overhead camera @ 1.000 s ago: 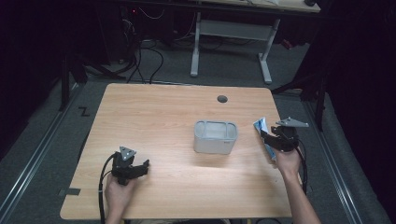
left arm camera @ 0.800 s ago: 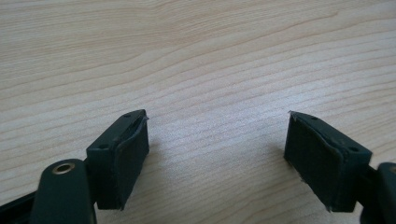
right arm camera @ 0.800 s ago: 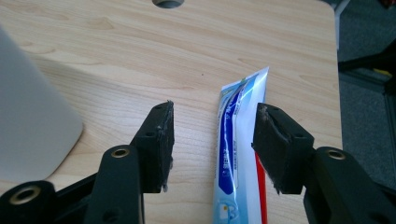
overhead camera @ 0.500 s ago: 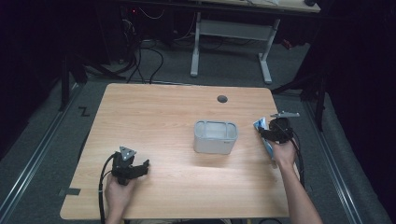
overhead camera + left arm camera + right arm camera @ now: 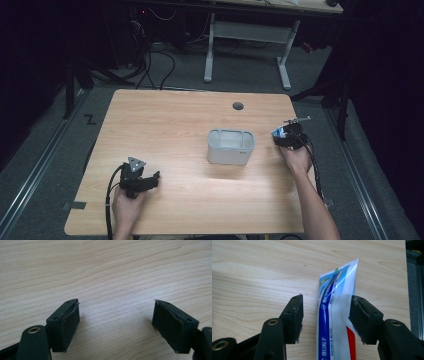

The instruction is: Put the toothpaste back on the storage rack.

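A white, blue and red toothpaste tube (image 5: pixel 334 315) lies flat on the wooden table (image 5: pixel 165 125) near its right edge, also seen as the tube (image 5: pixel 278 133) in the high view. My right gripper (image 5: pixel 326 297) straddles it. Its jaws have just been opening: the left pad stands clear of the tube and the right pad sits at the tube's edge. That right gripper (image 5: pixel 287 137) is just right of a grey bin (image 5: pixel 231 147). At the front left my left gripper (image 5: pixel 151 179) rests low over the table. In its own view the left gripper (image 5: pixel 116 301) is open with bare wood between the jaws.
The grey rectangular bin stands in the middle of the table, open at the top. A round cable hole (image 5: pixel 238 106) sits near the far edge. The table's right edge (image 5: pixel 305 150) runs close beside my right hand. Another desk's legs (image 5: pixel 285 65) stand on the floor beyond.
My right hand has moved away from the person and slightly left, sinking toward the table with the tube. The left hand has kept still.
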A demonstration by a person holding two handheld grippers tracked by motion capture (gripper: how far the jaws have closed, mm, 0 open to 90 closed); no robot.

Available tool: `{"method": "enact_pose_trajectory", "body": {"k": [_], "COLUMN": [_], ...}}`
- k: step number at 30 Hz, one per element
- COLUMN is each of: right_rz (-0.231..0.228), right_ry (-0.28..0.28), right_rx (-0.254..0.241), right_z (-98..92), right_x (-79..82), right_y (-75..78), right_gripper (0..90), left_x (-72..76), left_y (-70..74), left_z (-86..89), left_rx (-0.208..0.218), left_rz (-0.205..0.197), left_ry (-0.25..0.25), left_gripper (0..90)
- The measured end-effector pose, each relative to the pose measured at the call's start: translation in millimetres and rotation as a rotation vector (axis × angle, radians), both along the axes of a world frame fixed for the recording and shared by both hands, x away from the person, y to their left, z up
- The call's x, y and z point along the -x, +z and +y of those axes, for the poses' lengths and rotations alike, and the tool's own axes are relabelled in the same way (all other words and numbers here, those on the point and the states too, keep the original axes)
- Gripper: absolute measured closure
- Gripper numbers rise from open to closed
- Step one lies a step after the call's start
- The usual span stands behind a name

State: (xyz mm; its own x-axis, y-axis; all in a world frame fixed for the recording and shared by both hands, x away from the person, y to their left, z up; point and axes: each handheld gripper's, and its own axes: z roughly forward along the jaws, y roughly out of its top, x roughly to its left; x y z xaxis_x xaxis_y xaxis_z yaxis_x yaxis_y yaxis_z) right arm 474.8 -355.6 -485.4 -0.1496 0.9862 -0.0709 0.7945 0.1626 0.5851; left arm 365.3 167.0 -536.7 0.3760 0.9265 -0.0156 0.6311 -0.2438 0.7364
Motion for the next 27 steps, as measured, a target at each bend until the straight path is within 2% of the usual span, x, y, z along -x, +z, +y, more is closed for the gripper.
{"method": "enact_pose_trajectory", "body": {"k": [2, 10, 16, 27], "right_rz": [0.018, 0.065, 0.098, 0.130], "right_ry": [-0.008, -0.046, -0.055, -0.058], "right_rx": [0.021, 0.003, 0.018, 0.003], "right_z": [-0.1, -6.8, -9.0, -9.0], "right_x": [-3.2, -10.1, -13.8, -17.4], "right_y": [-4.1, -11.4, -14.9, -16.9], "right_gripper": [44.4, 45.3, 47.4, 50.4], "left_x": [0.0, 0.0, 0.0, 0.0], "left_y": [0.0, 0.0, 0.0, -0.1], "left_z": [0.0, 0.0, 0.0, 0.0], "left_rx": [0.000, 0.000, 0.000, 0.000], "left_rz": [0.000, 0.000, 0.000, 0.000], "left_ry": [0.000, 0.000, 0.000, 0.000], "left_gripper": [22.3, 22.3, 22.3, 22.4]}}
